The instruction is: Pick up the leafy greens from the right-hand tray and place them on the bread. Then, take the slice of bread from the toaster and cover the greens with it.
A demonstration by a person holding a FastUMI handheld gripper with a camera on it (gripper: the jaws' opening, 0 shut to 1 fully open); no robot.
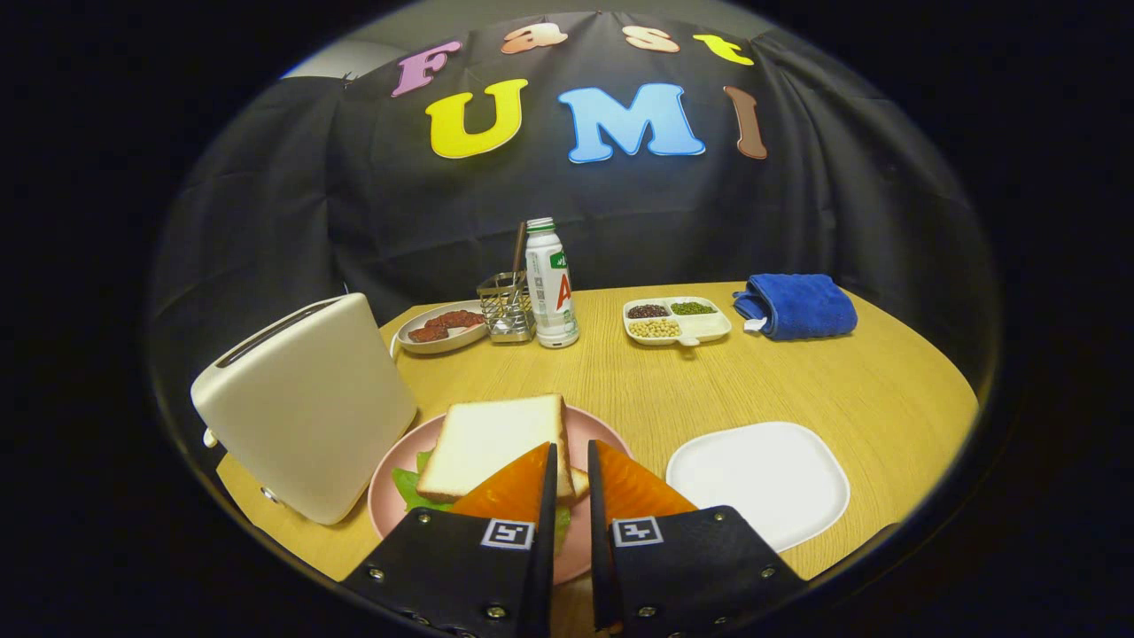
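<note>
Our tool looks nearly closed and empty, we think, above bread covering greens; lift away gently.

Table: wood-grain, matt. Toaster: smooth satin casing. Near white tray: smooth plastic look. Far right towel: fluffy cloth. Cutlery holder: shiny metal. Booth wall: matt creased cloth
</note>
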